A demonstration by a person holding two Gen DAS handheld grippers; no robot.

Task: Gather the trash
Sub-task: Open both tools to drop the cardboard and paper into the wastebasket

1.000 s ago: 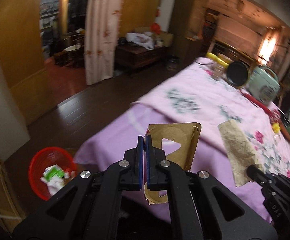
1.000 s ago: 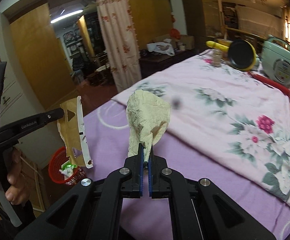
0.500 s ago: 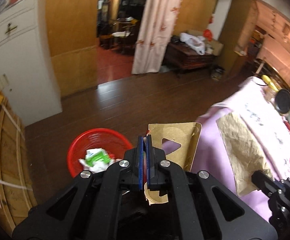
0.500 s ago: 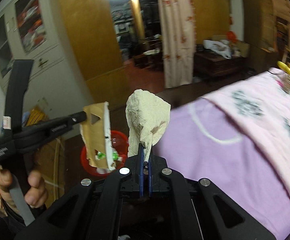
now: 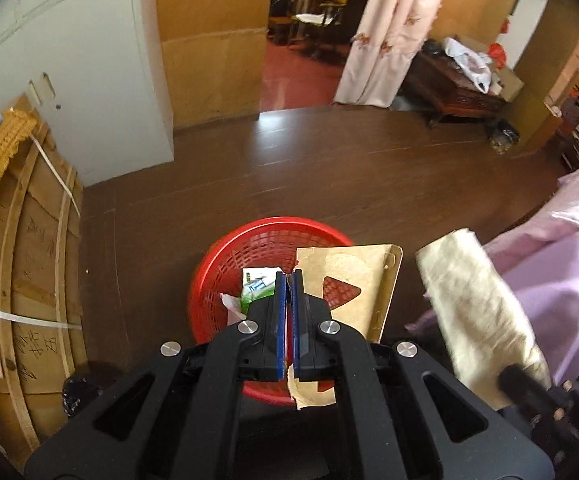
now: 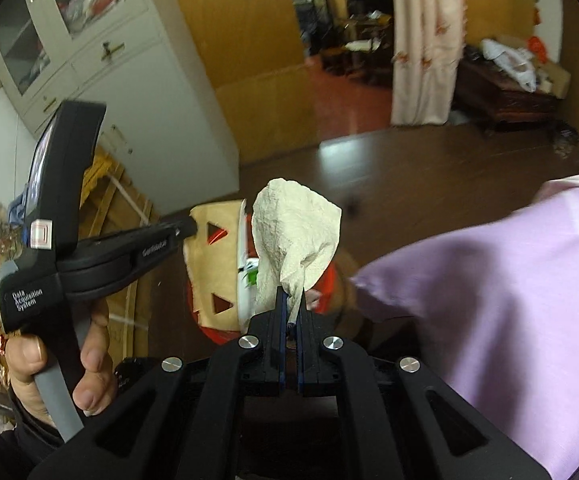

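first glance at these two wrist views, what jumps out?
The red basket on the dark wooden floor, centre of the left wrist view, with some trash already inside. Over it, the left tool is shut on a torn brown paper bag with a triangular window. To its right, the right tool pinches a crumpled cream paper towel, beside the lilac tablecloth.

both held scraps swung off purple tablecloth (image 5: pixel 561 280), now over red basket (image 5: pixel 225 264)
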